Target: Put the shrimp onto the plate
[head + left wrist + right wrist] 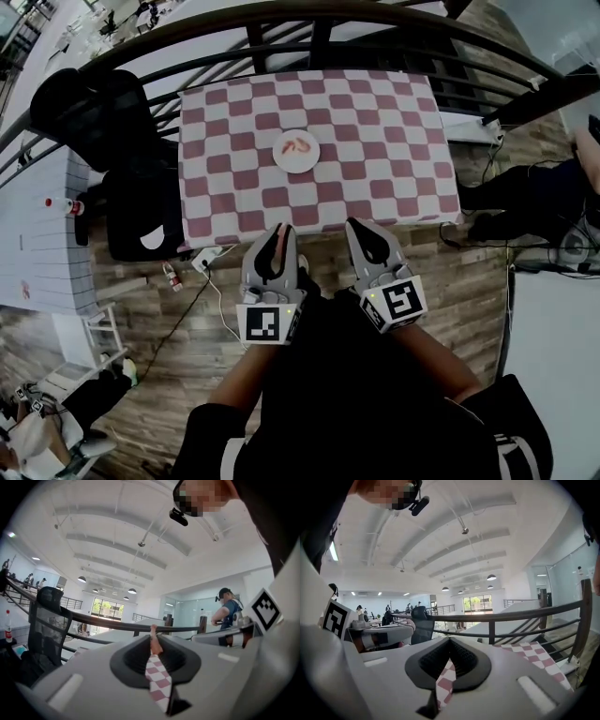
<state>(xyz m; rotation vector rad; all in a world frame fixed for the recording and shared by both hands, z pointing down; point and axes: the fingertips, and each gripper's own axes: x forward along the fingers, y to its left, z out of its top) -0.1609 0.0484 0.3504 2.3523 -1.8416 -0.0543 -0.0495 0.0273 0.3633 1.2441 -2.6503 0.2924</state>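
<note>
A shrimp (153, 641) is pinched in the narrowly set left hand-held gripper (280, 231). The right hand-held gripper (355, 226) is held nearly closed and empty, near the tabletop (394, 141) and its plate (278, 156).

The plate (296, 150) lies mid-table (394, 178) with another shrimp (298, 147) on it. The railing (309, 23) runs behind the table; the office chair (131, 178) stands to its left. Your left gripper (281, 228) and right gripper (359, 225) sit side by side before the near edge, with a shrimp (153, 641) between the left jaws.
</note>
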